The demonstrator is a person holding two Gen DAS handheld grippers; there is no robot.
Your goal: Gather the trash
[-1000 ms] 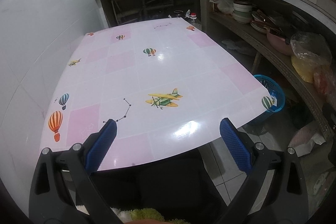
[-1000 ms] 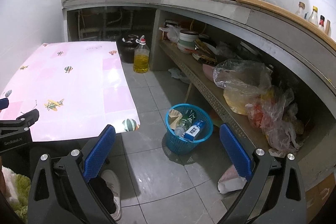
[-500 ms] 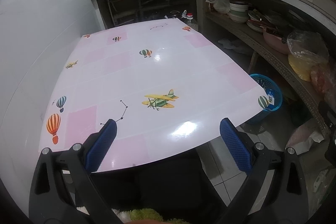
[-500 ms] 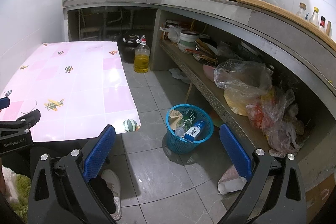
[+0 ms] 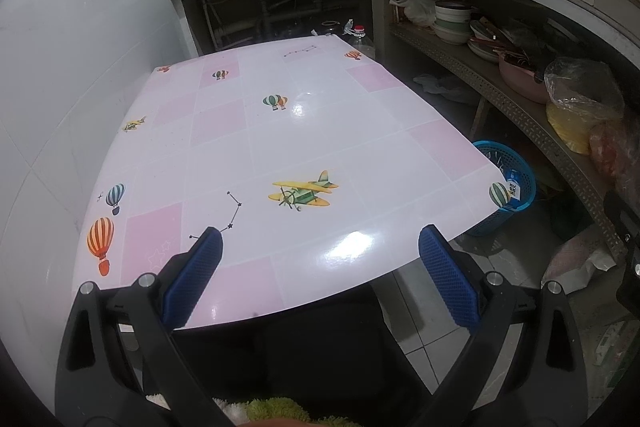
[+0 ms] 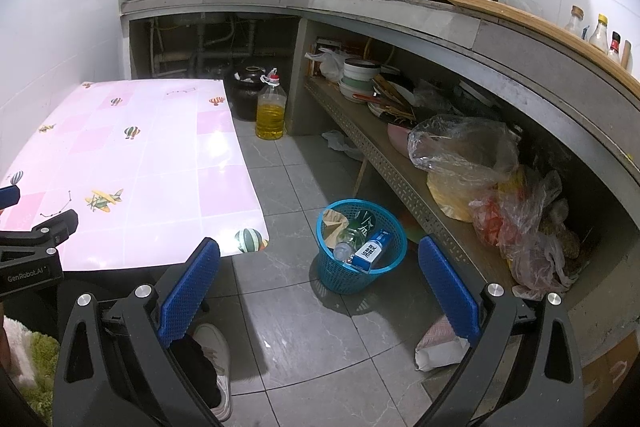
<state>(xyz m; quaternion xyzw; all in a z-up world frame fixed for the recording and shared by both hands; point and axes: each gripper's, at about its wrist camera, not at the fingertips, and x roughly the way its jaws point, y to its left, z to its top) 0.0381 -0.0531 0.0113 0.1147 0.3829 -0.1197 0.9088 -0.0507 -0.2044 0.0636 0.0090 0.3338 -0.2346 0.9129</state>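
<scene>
A: Where is the trash?

B: We find it in the blue basket (image 6: 361, 255) on the floor, just beside the worktop (image 6: 168, 163): a bottle, a white-and-blue carton (image 6: 372, 250), brown paper.

A: What has changed?

B: Over the last second, little; the left view has lifted slightly. We judge collecting nearly finished, since the worktop is bare.

A: And the tongs?

B: Left tongs (image 5: 320, 273) and right tongs (image 6: 320, 285) both gape wide, holding nothing.

A: Any writing?

B: "GenRobot.AI" on the left tool; the carton's print is unreadable.

White tiled walls (image 5: 80, 27), grey floor tiles (image 6: 304, 331), concrete counter (image 6: 400, 15)
</scene>
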